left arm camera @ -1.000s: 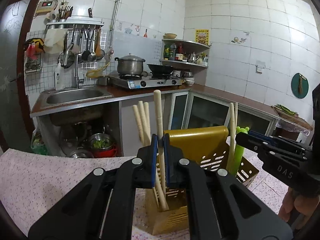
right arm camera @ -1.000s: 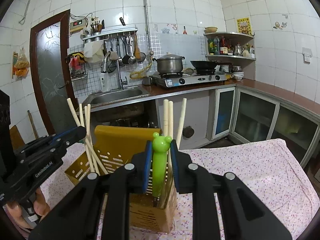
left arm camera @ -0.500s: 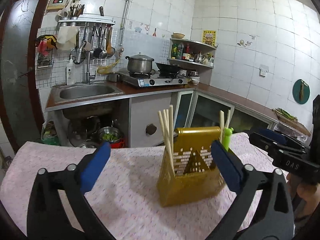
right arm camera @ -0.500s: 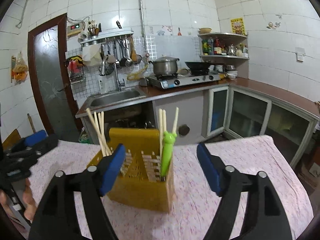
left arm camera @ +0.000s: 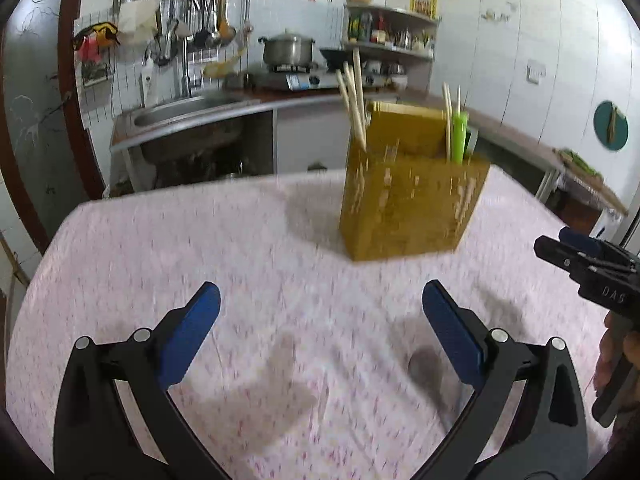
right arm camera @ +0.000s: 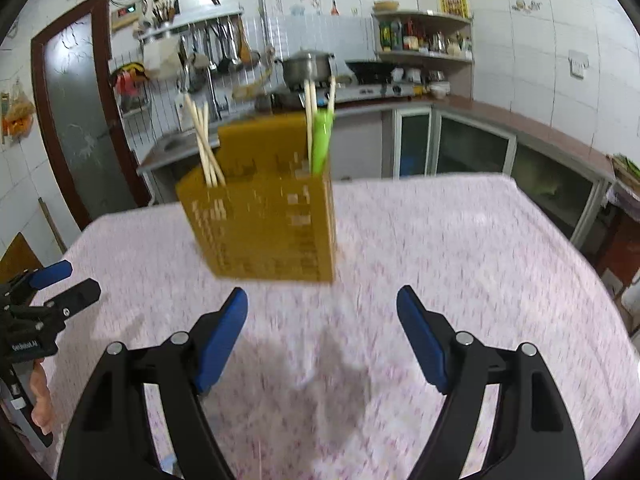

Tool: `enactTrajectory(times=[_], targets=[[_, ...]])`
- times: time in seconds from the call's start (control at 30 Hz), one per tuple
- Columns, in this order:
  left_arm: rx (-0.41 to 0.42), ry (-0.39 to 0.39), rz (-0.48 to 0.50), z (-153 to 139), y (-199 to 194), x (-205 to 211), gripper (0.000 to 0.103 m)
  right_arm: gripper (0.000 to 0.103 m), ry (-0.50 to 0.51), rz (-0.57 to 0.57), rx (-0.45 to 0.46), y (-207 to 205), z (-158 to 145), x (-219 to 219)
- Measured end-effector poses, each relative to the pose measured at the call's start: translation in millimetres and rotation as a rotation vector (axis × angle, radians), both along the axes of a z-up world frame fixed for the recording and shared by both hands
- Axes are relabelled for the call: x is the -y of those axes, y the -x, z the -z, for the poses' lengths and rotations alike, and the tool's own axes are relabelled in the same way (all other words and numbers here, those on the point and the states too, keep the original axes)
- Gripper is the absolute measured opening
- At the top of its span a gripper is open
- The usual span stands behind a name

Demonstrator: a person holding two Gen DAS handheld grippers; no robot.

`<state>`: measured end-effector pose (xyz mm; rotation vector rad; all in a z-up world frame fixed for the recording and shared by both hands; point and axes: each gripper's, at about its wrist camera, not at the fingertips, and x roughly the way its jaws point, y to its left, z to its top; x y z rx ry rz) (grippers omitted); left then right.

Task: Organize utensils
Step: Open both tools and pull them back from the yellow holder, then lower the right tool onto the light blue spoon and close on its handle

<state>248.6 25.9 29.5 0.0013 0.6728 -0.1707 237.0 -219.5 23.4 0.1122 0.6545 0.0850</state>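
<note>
Mustard-yellow utensil holder stands upright on the worktop, which has a pink speckled cloth over it. Both views are a bit motion-blurred, so the slots in its front are smeared.

Inside the holder: a bunch of pale chopsticks leaning in the compartment on the left side, and another couple of chopsticks on the right side, right next to a bright green utensil that sticks up above the rim. From the right wrist view it's the same layout, with the green utensil at the right corner and the leaning sticks at the left.

Left hand-held gripper hangs over the cloth, near side of the holder, its blue pads spread wide with nothing between them. Right hand-held gripper is the same deal: fingers wide apart, nothing held, holder just beyond the tips but not touching.

Each gripper also shows up at the edge of the other's view.

Behind it all are a sink and a pot on the stove.
</note>
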Motion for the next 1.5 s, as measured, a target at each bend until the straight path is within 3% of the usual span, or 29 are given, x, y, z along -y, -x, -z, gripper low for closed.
enactTrajectory(times=[0.2, 0.43, 0.8, 0.87, 1.03, 1.1, 1.37, 1.5], targets=[[-0.104, 0.043, -0.023, 34.2, 7.4, -13.7, 0.098, 0.076, 0.001, 0.008, -0.084, 13.0, 33.0, -8.3], [-0.137, 0.055, -0.057, 38.2, 9.0, -33.0, 0.098, 0.076, 0.003, 0.023, -0.131, 23.3, 45.9, -27.5], [-0.156, -0.028, -0.089, 52.3, 13.5, -86.3, 0.098, 0.075, 0.044, 0.063, -0.214, 32.4, 59.4, -72.5], [-0.163, -0.028, -0.098, 56.4, 16.2, -98.8, 0.098, 0.071, 0.064, 0.059, -0.229, 33.8, 62.2, -84.0], [-0.173, -0.031, -0.114, 59.1, 20.4, -112.9, 0.098, 0.036, 0.057, 0.048, -0.298, 31.9, 69.4, -99.9], [-0.172, -0.024, -0.116, 58.3, 22.3, -115.1, 0.098, 0.029, 0.058, 0.058, -0.329, 30.2, 73.6, -103.4], [-0.173, -0.01, -0.102, 53.7, 25.3, -103.4, 0.098, 0.018, -0.047, 0.056, -0.38, 20.8, 79.3, -88.7], [-0.184, 0.005, -0.082, 50.1, 25.2, -83.9, 0.098, 0.012, -0.067, 0.037, -0.361, 18.4, 75.7, -72.5]])
